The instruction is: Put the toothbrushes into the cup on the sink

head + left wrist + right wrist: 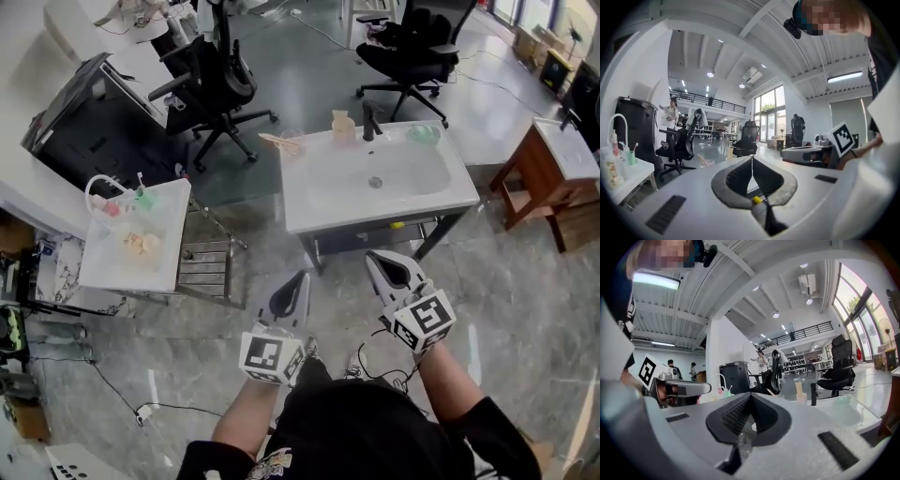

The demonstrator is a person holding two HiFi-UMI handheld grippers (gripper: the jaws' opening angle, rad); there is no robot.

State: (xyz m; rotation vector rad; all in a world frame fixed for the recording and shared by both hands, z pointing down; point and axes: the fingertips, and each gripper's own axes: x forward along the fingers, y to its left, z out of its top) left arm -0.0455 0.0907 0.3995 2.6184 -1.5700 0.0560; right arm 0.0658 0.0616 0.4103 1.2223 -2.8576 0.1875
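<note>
A white sink [319, 202] on a dark stand sits ahead of me in the head view. On its back rim stands a beige cup [343, 125] beside a black faucet [371, 120]. Pale toothbrushes [278, 142] lie at the rim's left corner, next to a clear container. My left gripper [301, 278] and right gripper [372, 256] hover side by side in front of the sink, short of it, both shut and empty. The left gripper view shows its shut jaws [752, 159] with the cup [730, 153] far beyond. In the right gripper view the shut jaws [750, 397] point toward the cup [800, 397].
A second white sink unit [108, 267] with small bottles stands at the left. Behind the sink are two black office chairs [220, 80] [412, 47]. A wooden table [548, 183] is at the right, and a green dish [424, 135] rests on the sink's right corner.
</note>
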